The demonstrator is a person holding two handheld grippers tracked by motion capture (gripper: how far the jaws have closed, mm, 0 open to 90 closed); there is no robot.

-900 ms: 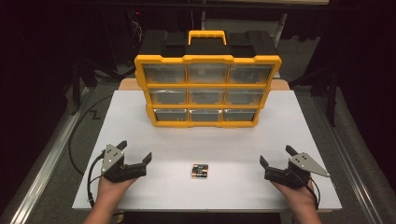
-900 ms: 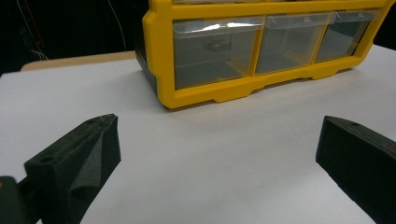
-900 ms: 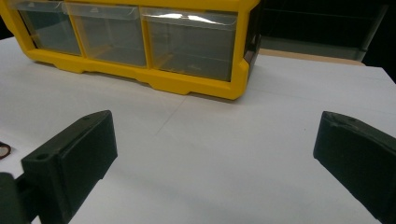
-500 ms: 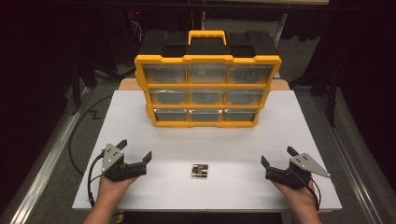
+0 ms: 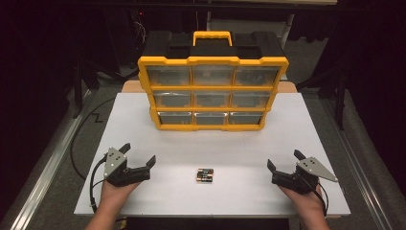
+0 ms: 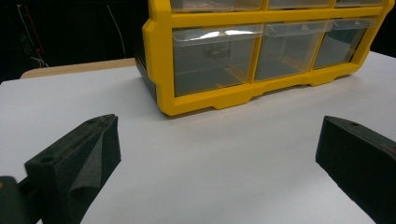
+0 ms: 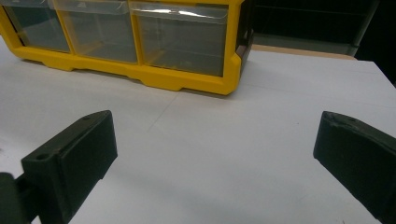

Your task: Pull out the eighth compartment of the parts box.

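A yellow and black drawer cabinet [image 5: 212, 88] with clear drawers stands at the far side of the white table top [image 5: 210, 153]; its bottom row of drawers shows in the left gripper view [image 6: 261, 51] and in the right gripper view [image 7: 140, 42]. A small pack of batteries [image 5: 205, 175] lies near the front edge, midway between my hands. My left gripper [image 5: 139, 154] rests at the front left, open, with nothing between its jaws [image 6: 215, 163]. My right gripper [image 5: 284, 160] rests at the front right, open and empty too [image 7: 215, 158].
A cable [image 5: 95, 177] trails from the left gripper over the table's front left corner. Dark floor and metal rails [image 5: 43, 177] flank the table. A wooden edge [image 5: 287, 87] shows behind the cabinet.
Both grippers have shifted only slightly; the right one sits a touch lower in the picture. The batteries and cabinet have not moved.
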